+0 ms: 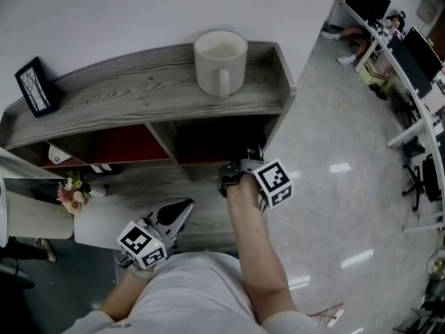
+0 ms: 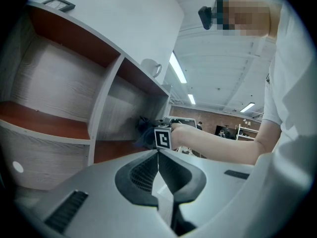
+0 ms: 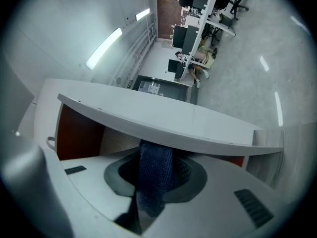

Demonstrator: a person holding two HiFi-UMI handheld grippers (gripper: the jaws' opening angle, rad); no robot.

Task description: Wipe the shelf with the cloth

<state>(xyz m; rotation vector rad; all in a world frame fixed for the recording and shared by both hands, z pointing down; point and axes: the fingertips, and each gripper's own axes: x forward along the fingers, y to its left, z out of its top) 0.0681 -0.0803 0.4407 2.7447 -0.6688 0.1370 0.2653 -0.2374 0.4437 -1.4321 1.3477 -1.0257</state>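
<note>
Head view: grey wood-grain shelf (image 1: 139,92), with a white mug (image 1: 221,61) and a black picture frame (image 1: 35,85) on top. Right gripper (image 1: 240,174) is reaching into the right compartment. Left gripper (image 1: 182,211) is held nearer, outside the shelf. Both cubes show black-and-white square markers.

Left gripper view: jaws pressed together, nothing between. Dark blue cloth (image 2: 144,129) sits farther off, inside the compartment.

Right gripper view: jaws pinching the cloth just under the top board.

I saw 1 white mug (image 1: 221,61) standing upright, a black picture frame (image 1: 35,86) well to its left, pink flowers (image 1: 71,193) lower down, and dark monitors (image 1: 423,53) far right.
</note>
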